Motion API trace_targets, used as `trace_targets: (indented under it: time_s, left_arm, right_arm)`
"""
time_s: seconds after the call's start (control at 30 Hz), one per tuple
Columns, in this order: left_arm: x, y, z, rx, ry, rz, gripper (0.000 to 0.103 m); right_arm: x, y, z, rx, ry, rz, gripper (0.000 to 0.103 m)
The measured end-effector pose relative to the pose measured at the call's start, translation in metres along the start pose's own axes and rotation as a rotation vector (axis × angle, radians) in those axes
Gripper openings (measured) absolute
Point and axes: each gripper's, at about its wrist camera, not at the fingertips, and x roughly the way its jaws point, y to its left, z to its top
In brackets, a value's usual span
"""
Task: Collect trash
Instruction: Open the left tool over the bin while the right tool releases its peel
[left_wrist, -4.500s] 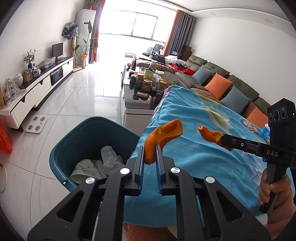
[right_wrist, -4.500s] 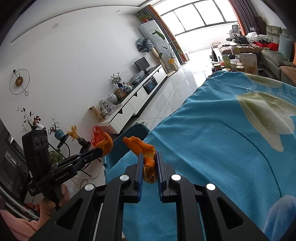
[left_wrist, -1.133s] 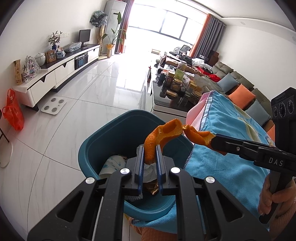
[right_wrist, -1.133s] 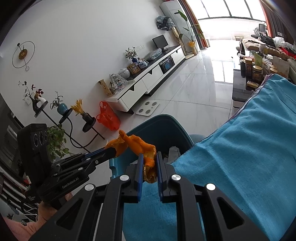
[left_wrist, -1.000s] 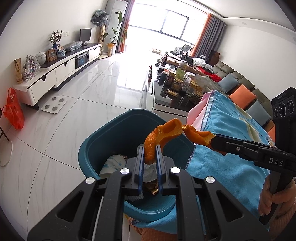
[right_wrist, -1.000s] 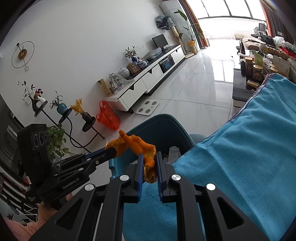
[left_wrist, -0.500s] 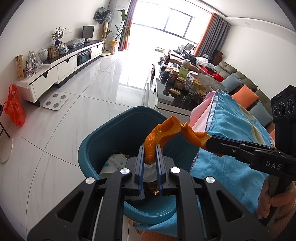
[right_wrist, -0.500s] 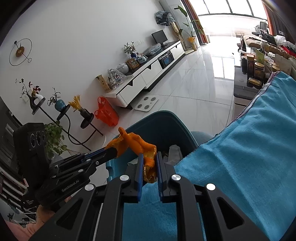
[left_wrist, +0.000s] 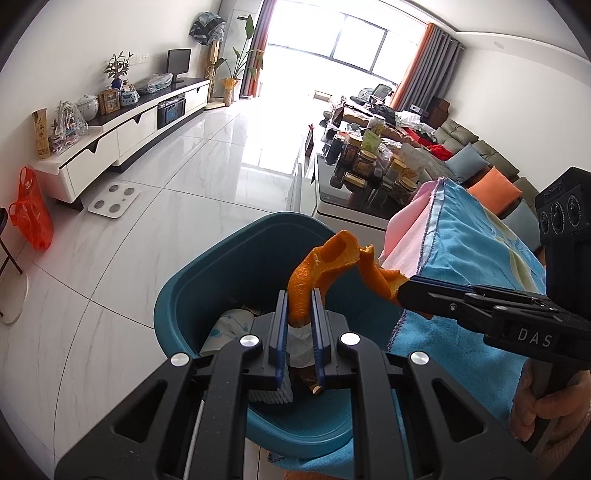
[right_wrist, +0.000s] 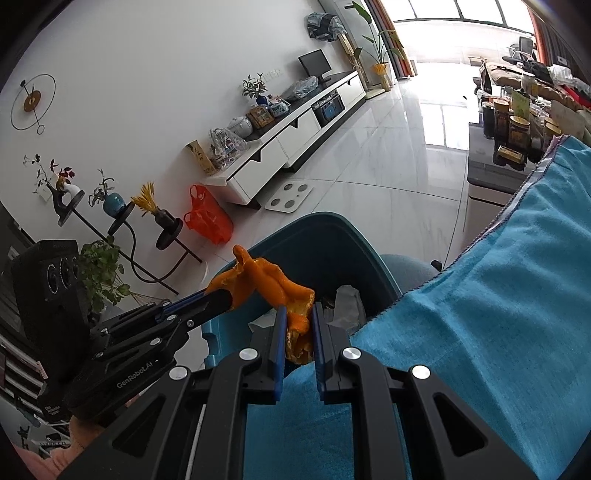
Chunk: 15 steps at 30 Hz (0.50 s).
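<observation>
Left gripper (left_wrist: 299, 314) pinches one orange peel (left_wrist: 321, 269) above the teal bin (left_wrist: 207, 288). Right gripper (right_wrist: 299, 325) pinches a second peel (right_wrist: 295, 321) over the bin's rim.

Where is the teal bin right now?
In the left wrist view the teal bin stands on the white floor, lower centre, directly left of the blue cloth's hanging edge.

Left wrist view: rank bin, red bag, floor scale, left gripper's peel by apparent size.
1. bin
2. peel: close to the camera, so flattered
3. red bag and scale: too alike to rank
</observation>
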Motion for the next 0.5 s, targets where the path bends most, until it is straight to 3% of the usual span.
trace_targets:
  time_s: [0.5]
  left_arm:
    - [0.028, 0.000, 0.001, -0.023, 0.041, 0.017, 0.013]
  right_arm:
    - [0.017, 0.008, 0.006, -0.011, 0.045, -0.033, 0.014]
